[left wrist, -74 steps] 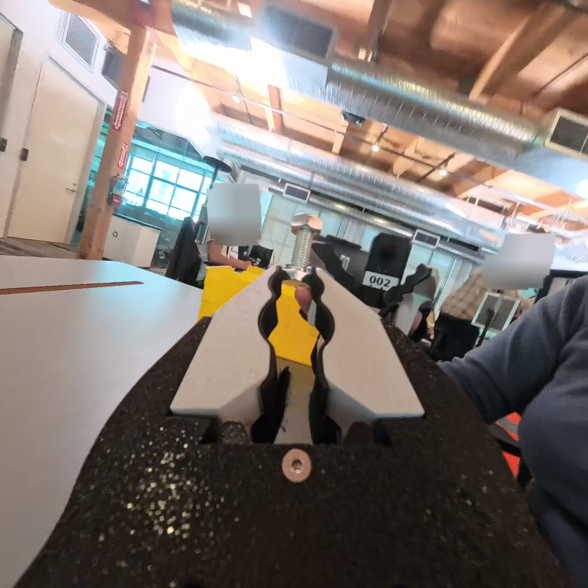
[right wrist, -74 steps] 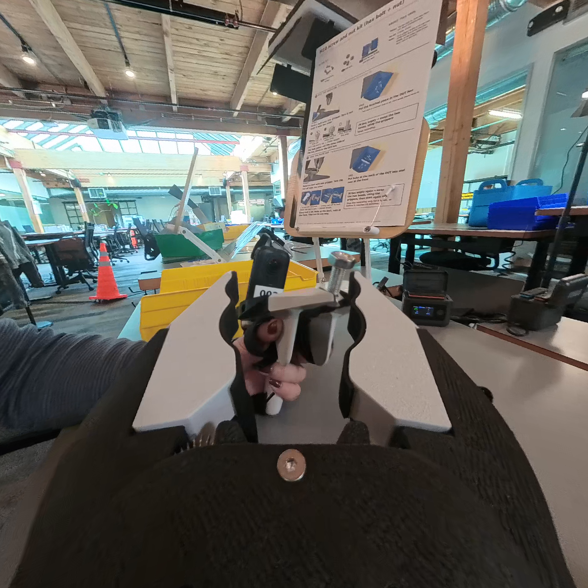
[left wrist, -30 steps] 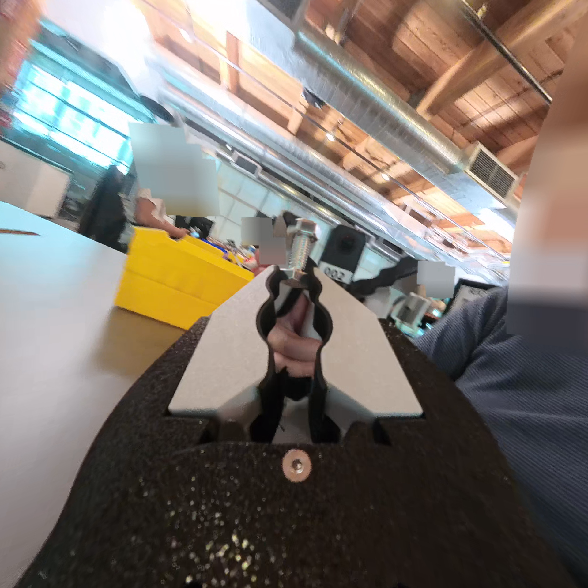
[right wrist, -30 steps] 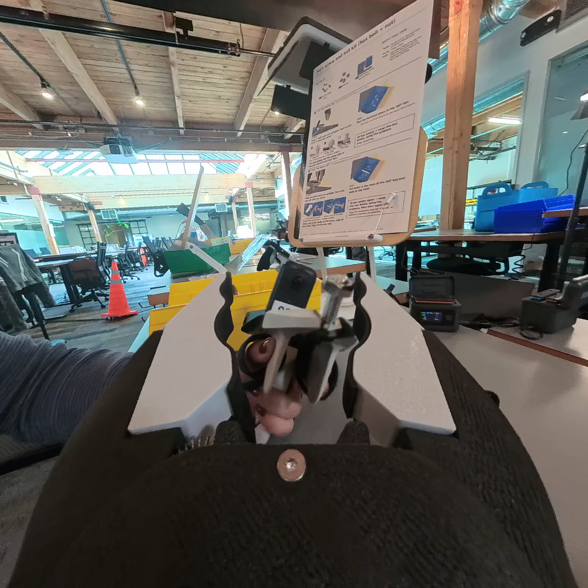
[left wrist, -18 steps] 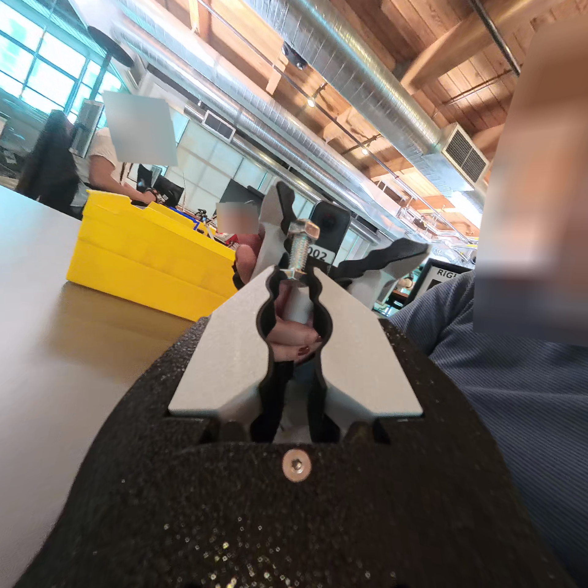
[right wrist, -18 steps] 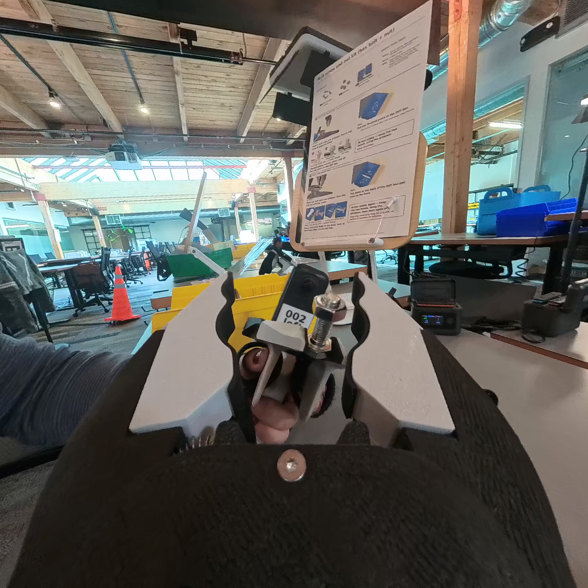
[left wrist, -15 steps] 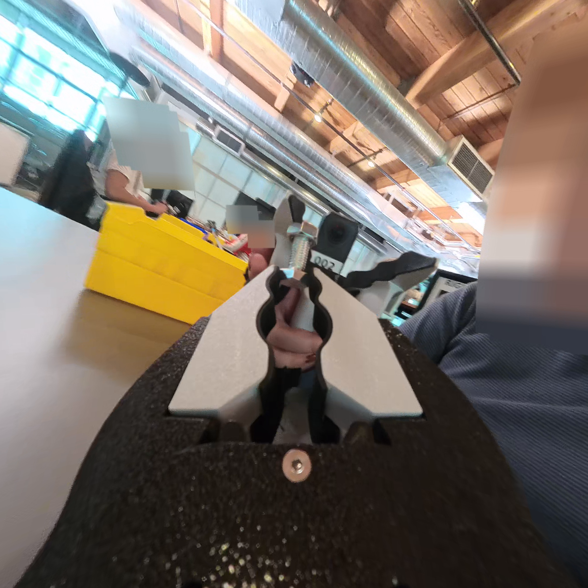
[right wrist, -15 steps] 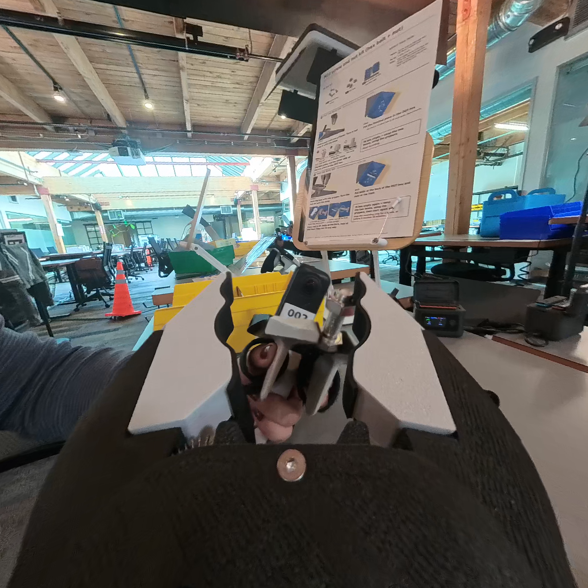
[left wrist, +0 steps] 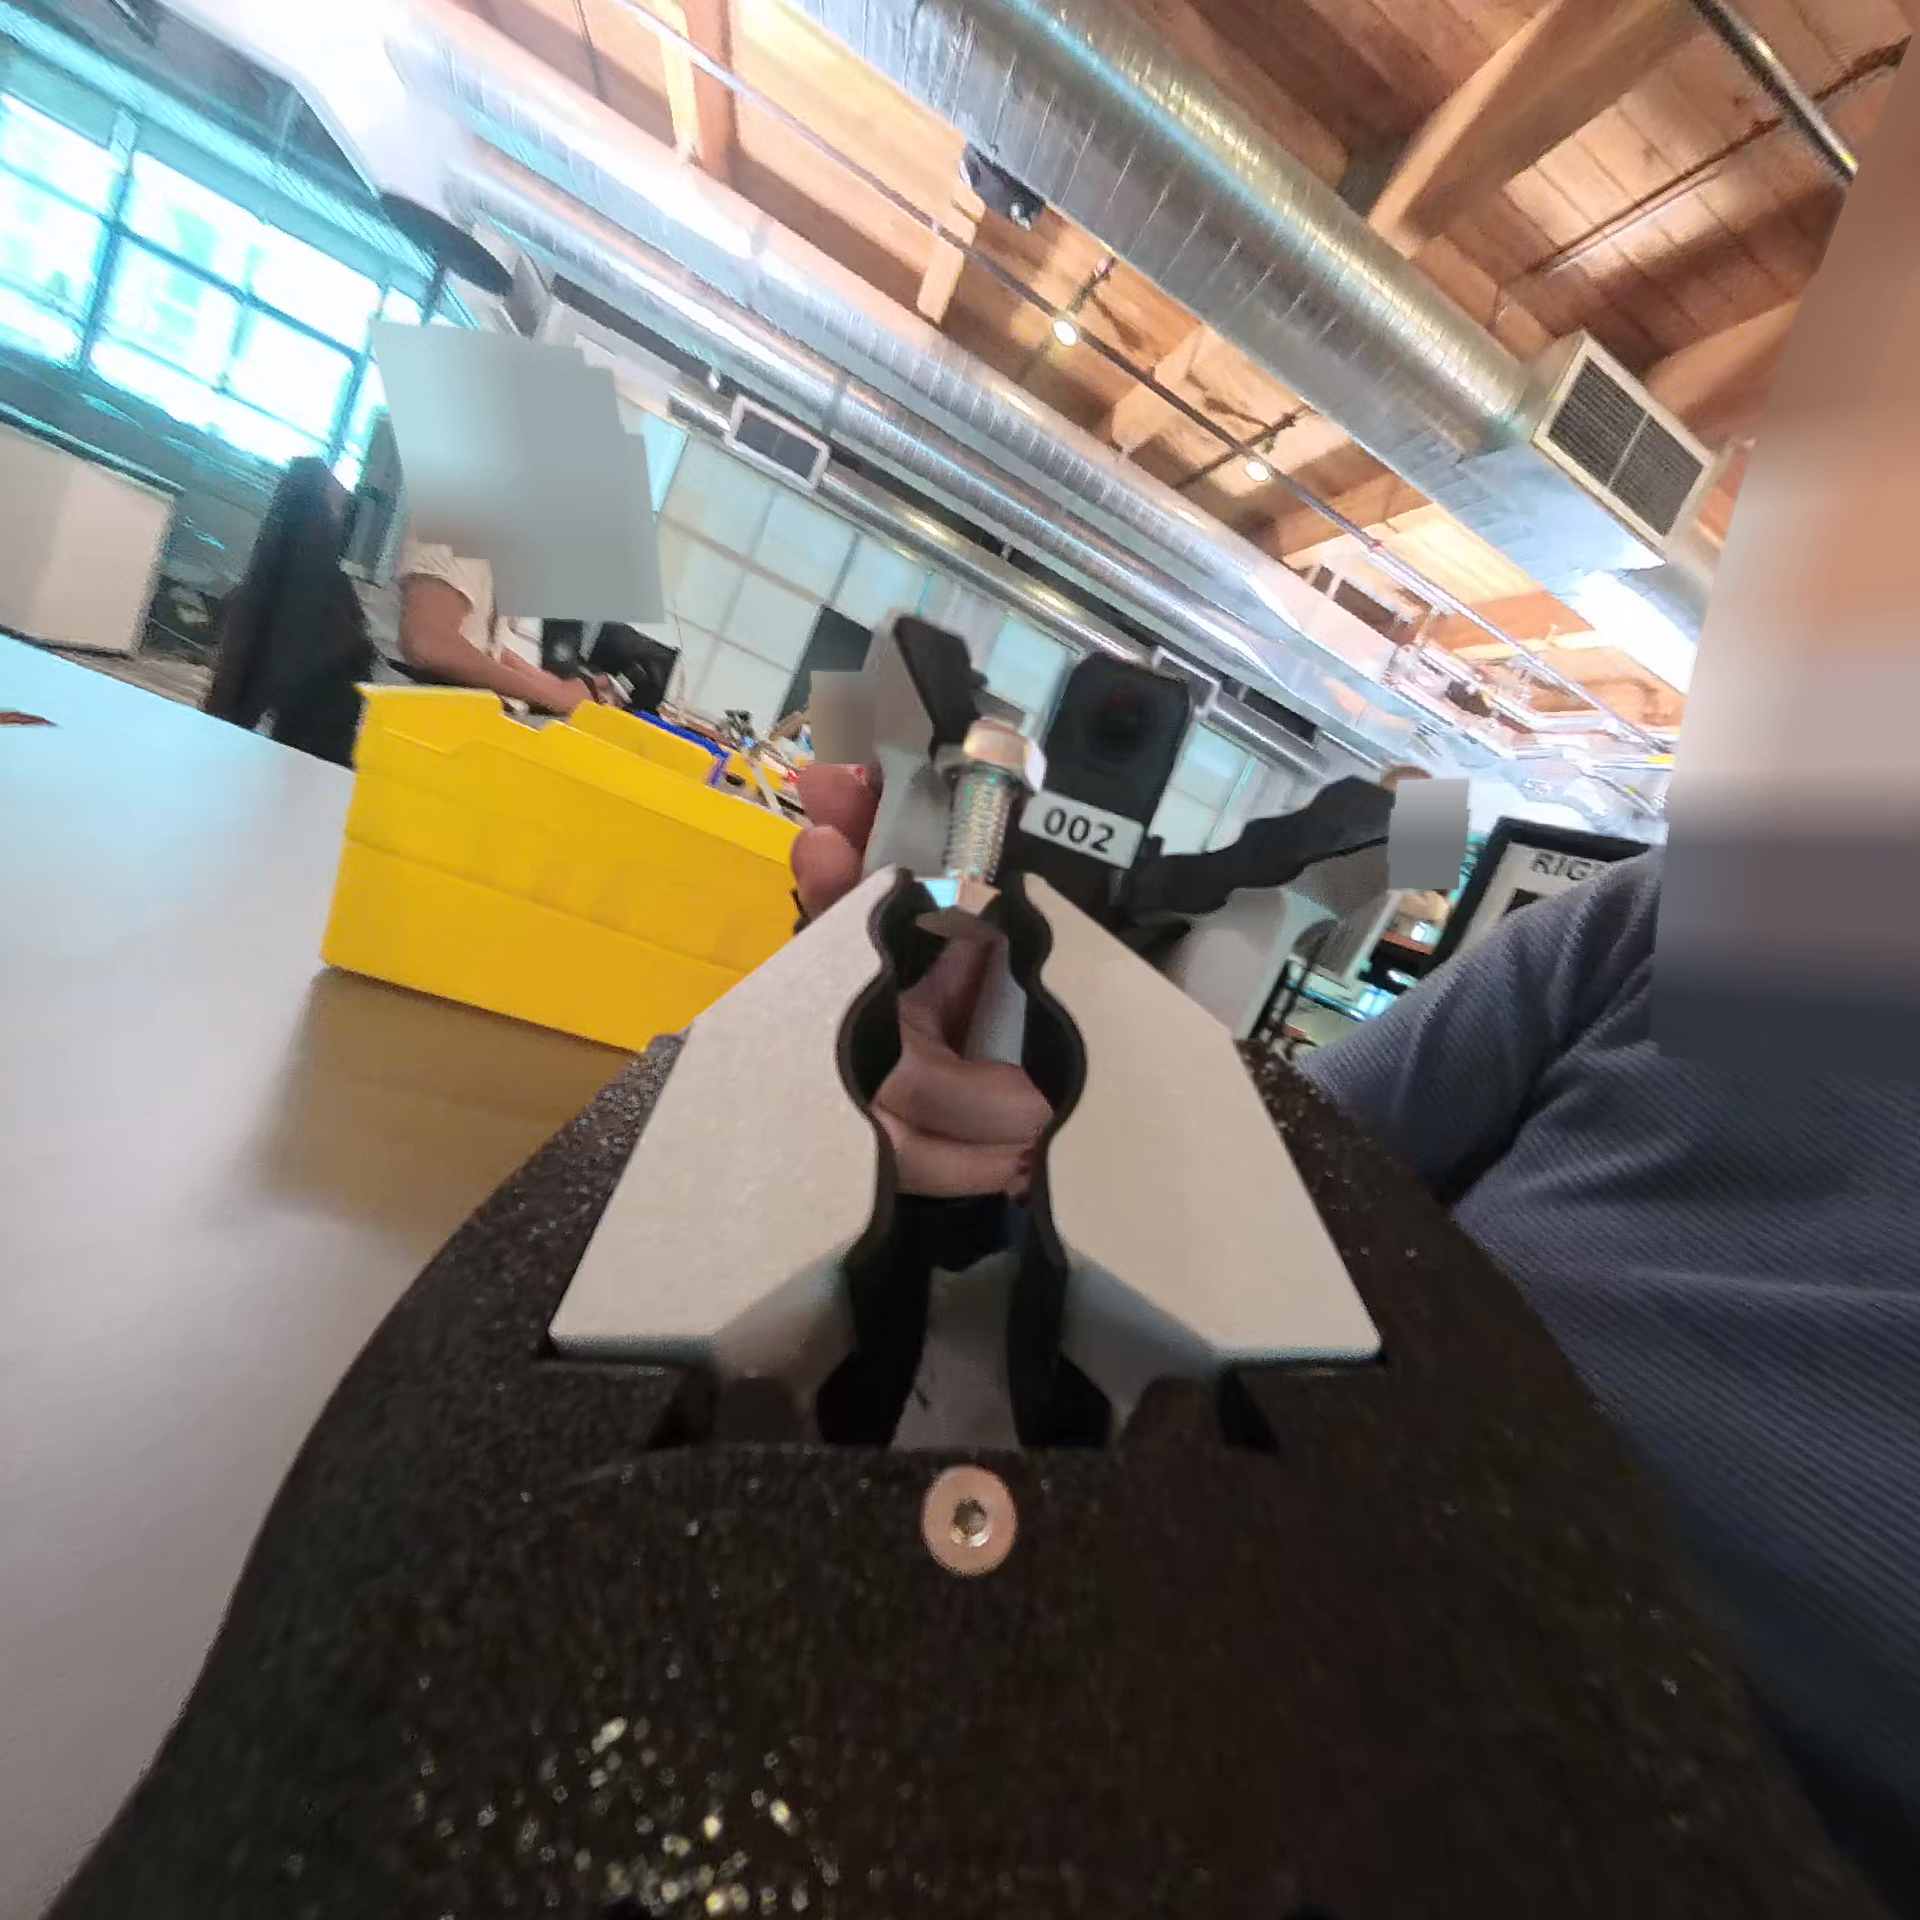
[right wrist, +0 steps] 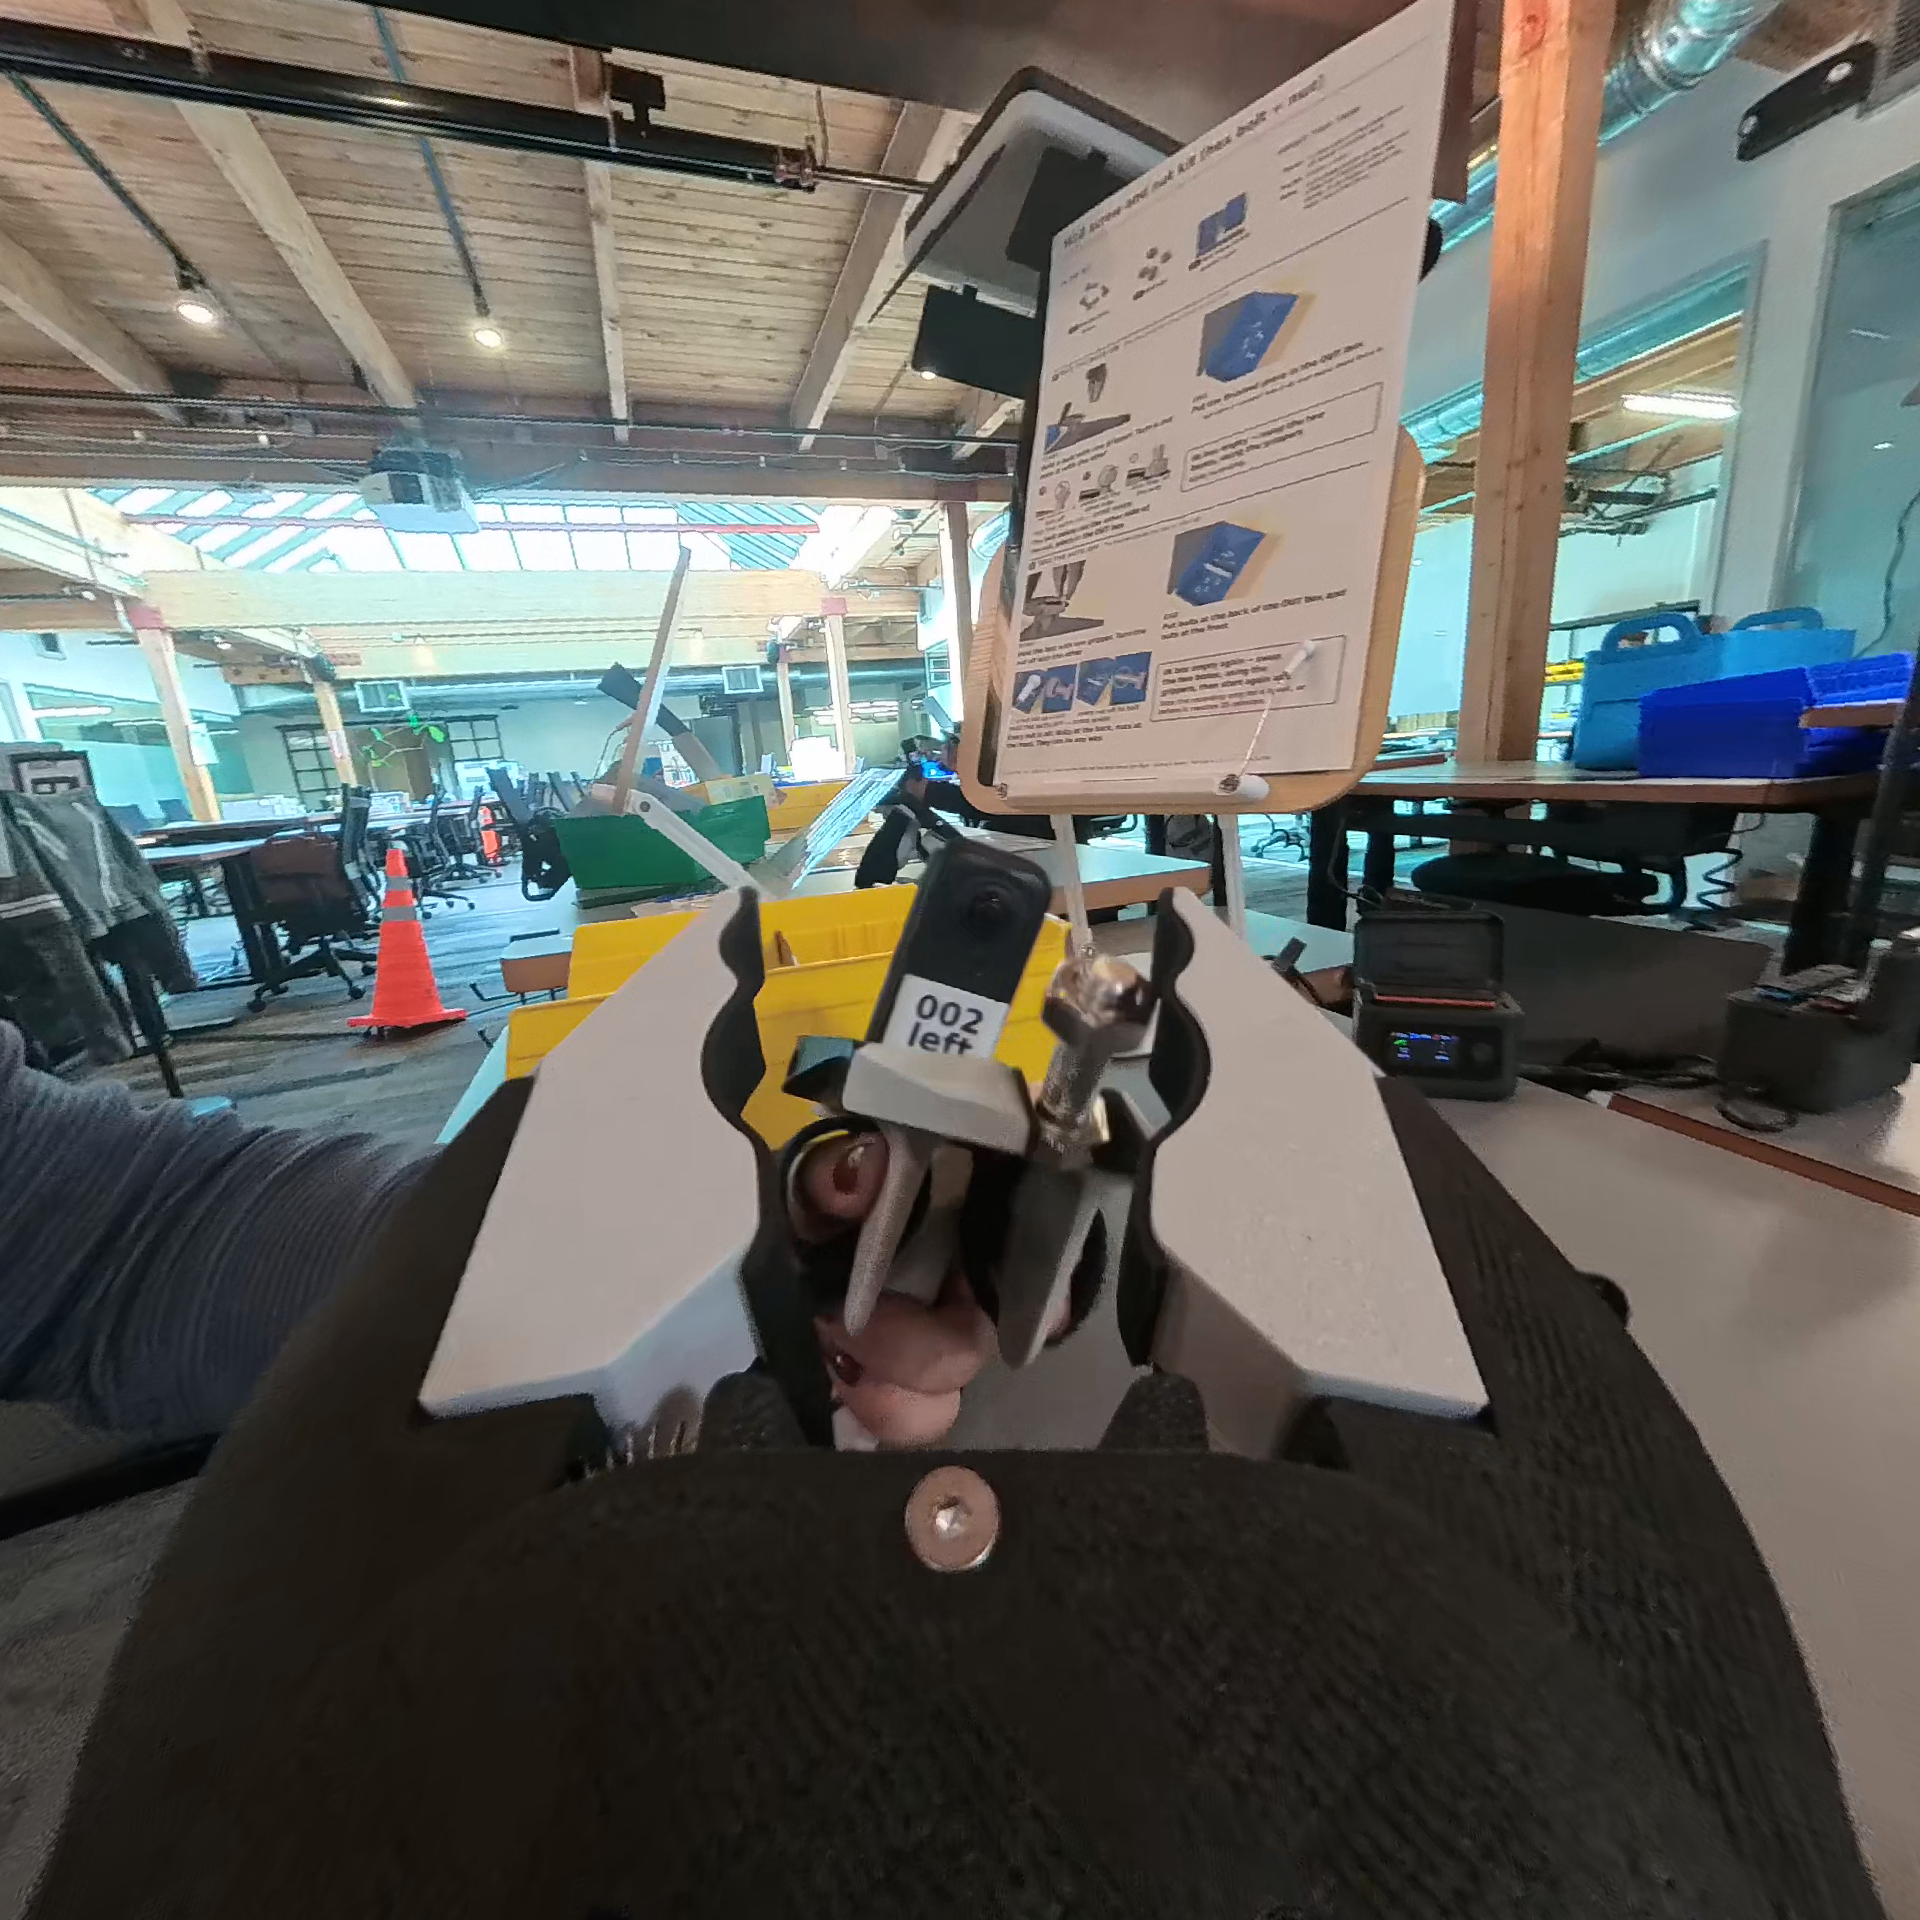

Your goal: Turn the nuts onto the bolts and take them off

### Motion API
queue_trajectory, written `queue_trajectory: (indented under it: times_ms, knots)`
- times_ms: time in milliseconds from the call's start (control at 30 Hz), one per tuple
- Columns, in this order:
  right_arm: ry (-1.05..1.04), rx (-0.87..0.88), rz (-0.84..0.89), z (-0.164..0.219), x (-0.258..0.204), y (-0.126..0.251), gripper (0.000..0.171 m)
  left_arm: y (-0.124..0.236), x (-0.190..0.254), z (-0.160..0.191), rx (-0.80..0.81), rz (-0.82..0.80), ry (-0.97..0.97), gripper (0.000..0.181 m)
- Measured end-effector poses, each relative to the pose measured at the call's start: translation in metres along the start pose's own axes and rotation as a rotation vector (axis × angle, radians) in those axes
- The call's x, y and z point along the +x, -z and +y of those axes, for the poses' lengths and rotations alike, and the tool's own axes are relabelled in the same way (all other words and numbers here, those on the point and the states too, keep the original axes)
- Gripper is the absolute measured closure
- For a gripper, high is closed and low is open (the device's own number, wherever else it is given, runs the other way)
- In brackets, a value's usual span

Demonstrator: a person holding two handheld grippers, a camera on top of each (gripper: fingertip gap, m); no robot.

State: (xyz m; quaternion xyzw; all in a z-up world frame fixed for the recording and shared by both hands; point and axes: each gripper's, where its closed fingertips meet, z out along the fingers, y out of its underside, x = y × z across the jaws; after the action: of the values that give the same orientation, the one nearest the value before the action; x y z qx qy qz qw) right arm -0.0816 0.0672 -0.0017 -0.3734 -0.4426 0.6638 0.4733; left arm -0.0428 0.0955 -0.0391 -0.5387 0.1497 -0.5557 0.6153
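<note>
My left gripper (left wrist: pixel 956 896) is shut on the nut (left wrist: pixel 954 911) at the lower end of a silver bolt (left wrist: pixel 979 821). The bolt stands upright from the fingertips with its head on top. In the right wrist view the left gripper (right wrist: pixel 1070 1143) faces me with the bolt (right wrist: pixel 1081 1060) tilted slightly right. My right gripper (right wrist: pixel 956 914) is open, its fingers wide on either side of the bolt. The bolt head (right wrist: pixel 1099 997) lies close to the right finger (right wrist: pixel 1247 1091); I cannot tell if they touch. The right gripper (left wrist: pixel 1101 769) also shows behind the bolt in the left wrist view.
Stacked yellow bins (left wrist: pixel 540 831) stand on the grey table (left wrist: pixel 156 1039) and show behind the grippers (right wrist: pixel 821 951). An instruction board on a stand (right wrist: pixel 1195 499) and a small black case (right wrist: pixel 1434 1018) are at the back right. A blue sleeve (left wrist: pixel 1662 1195) is at right. Some 5 centimeters of space lies between my two pairs of fingers.
The left gripper has kept its hold and swayed with the bolt. Seen from the right gripper, the bolt has shifted toward its right finger. The right gripper has stayed open.
</note>
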Motion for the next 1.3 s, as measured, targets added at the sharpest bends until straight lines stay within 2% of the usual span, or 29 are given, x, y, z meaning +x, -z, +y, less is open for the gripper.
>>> queue_trajectory:
  times_ms: [133,233,400,500,633,900,967,1033,1133,1300]
  knots:
    - [-0.028,0.003,0.001,-0.001,0.003,0.002,0.100,0.023,-0.011,-0.033,0.166,-0.075,-0.020,0.166]
    - [-0.023,-0.008,0.021,0.002,0.007,0.001,0.100,0.022,-0.008,-0.029,0.123,-0.045,-0.007,0.166]
    - [-0.016,-0.017,-0.001,0.005,0.001,-0.001,0.099,-0.002,0.004,0.005,-0.036,0.031,0.025,0.166]
    - [-0.015,-0.017,-0.002,0.004,0.000,-0.001,0.099,0.004,0.000,-0.007,0.024,-0.012,-0.021,0.166]
    - [-0.038,-0.012,-0.003,0.003,0.004,0.002,0.108,0.027,-0.010,-0.037,0.179,-0.073,-0.018,0.166]
    - [-0.011,-0.028,0.016,0.006,0.005,0.001,0.104,-0.001,0.007,0.007,-0.048,0.050,0.052,0.166]
    - [-0.012,-0.036,-0.006,0.008,0.000,0.000,0.105,0.001,0.002,0.001,-0.011,0.019,0.032,0.166]
    - [-0.016,-0.041,0.004,0.009,0.002,-0.001,0.099,0.010,-0.004,-0.013,0.055,-0.033,-0.020,0.166]
    - [-0.028,-0.061,0.013,0.012,0.008,0.001,0.104,0.026,-0.012,-0.033,0.151,-0.079,0.019,0.167]
    - [-0.041,-0.052,0.035,0.013,0.012,0.000,0.099,0.011,-0.001,-0.011,0.038,0.011,0.082,0.166]
